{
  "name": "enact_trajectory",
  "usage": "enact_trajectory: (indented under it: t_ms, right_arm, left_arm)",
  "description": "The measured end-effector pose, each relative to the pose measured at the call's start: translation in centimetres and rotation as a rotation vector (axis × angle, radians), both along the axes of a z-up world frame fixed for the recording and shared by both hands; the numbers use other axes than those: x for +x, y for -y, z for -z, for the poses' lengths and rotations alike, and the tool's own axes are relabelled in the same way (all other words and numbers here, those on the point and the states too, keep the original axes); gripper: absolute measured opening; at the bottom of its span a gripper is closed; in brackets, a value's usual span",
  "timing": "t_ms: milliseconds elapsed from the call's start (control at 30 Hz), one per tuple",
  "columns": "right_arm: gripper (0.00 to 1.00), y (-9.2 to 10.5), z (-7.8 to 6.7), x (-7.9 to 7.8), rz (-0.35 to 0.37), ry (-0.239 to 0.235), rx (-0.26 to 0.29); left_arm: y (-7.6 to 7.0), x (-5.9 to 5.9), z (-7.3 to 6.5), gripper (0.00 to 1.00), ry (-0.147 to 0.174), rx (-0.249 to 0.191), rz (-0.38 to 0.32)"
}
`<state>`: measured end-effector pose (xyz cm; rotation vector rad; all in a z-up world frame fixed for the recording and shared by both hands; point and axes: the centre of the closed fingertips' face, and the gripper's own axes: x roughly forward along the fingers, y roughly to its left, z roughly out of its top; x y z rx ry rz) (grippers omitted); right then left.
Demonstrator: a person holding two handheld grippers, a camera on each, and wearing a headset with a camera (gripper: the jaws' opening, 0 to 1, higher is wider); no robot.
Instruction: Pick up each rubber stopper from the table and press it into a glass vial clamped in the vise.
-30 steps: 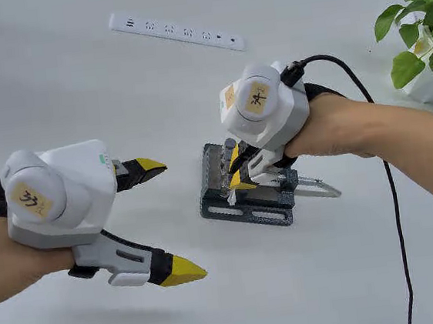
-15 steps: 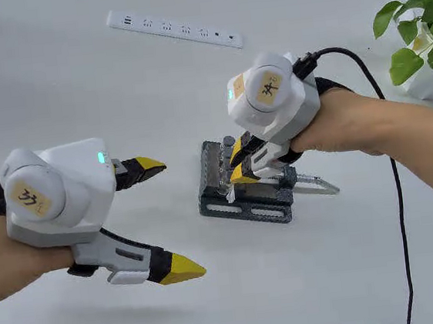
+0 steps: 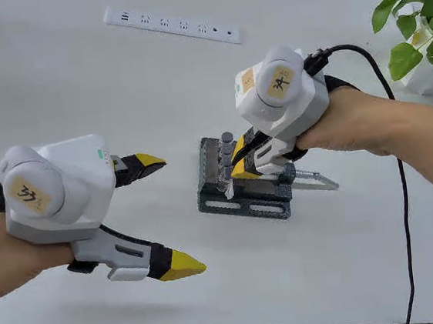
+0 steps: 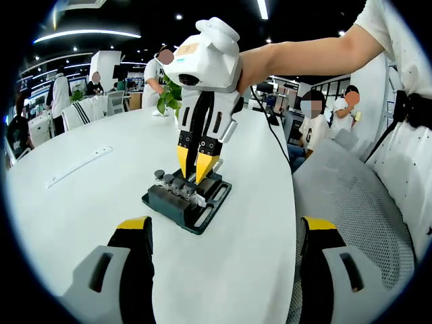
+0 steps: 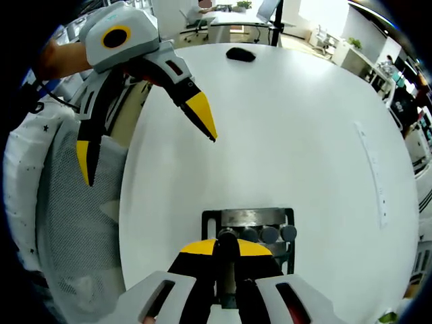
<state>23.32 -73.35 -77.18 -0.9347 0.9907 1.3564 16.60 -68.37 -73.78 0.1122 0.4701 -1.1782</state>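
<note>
A dark vise (image 3: 241, 198) sits mid-table and clamps a row of glass vials, each topped by a grey rubber stopper (image 3: 227, 138). My right gripper (image 3: 240, 163) hangs tilted just above the vise with its yellow tips together. In the right gripper view the tips (image 5: 227, 251) sit at the end stopper (image 5: 227, 237), with three more stoppers (image 5: 270, 234) in line on the vise (image 5: 214, 219). I cannot tell whether tips and stopper touch. My left gripper (image 3: 168, 213) is held open at the near left, well away from the vise (image 4: 196, 219), and looks at the right gripper (image 4: 194, 169).
A white power strip (image 3: 173, 25) lies at the far side of the table. A green potted plant (image 3: 418, 17) stands at the far right. A black cable (image 3: 390, 151) runs from the right gripper over the near edge. Bare white tabletop (image 3: 77, 91) surrounds the vise.
My right gripper has risen a little and shifted right, away from the vials, with its jaws still together. The left gripper has stayed in place and open.
</note>
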Motion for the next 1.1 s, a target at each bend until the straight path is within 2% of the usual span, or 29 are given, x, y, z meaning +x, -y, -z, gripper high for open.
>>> enact_trajectory:
  t_ms: [700,1100]
  right_arm:
    - [0.02,-0.15,0.83,0.12,-0.008,-0.008,-0.005]
    - [0.02,-0.2,0.85,0.1,-0.015,-0.015,-0.011]
  left_arm:
    - [-0.06,-0.05,-0.05,0.89,-0.004,-0.002,-0.007]
    - [0.08,0.04,-0.13,0.89,-0.005,-0.009,-0.009]
